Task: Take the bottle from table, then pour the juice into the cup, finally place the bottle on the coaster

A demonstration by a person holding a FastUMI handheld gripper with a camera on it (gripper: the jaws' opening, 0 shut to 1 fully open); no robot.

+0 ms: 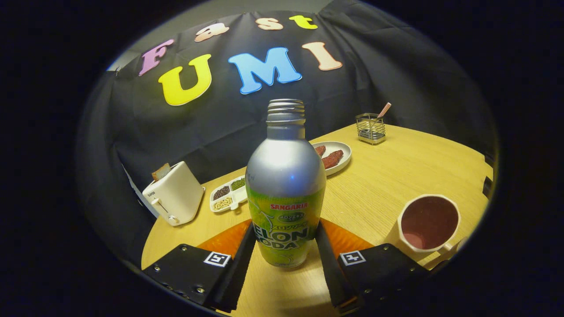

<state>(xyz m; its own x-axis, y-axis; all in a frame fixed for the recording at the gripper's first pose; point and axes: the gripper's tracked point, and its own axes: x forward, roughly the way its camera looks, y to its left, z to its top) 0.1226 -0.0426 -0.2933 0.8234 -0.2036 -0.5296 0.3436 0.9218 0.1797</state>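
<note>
While the claw [284,246] clamps both fingers on the uncapped bottle [285,189], it stands upright between them, so no juice spills. An orange coaster [224,240] lies behind it on the counter [396,171], the cup [428,222] to the right.

We look from a camera riding low on the gripper [284,253], facing forward along its two fingers across the round light wooden table [396,176] toward the far black cloth wall [396,79], very near the capless silver-and-green aluminium bottle [285,185].
</note>
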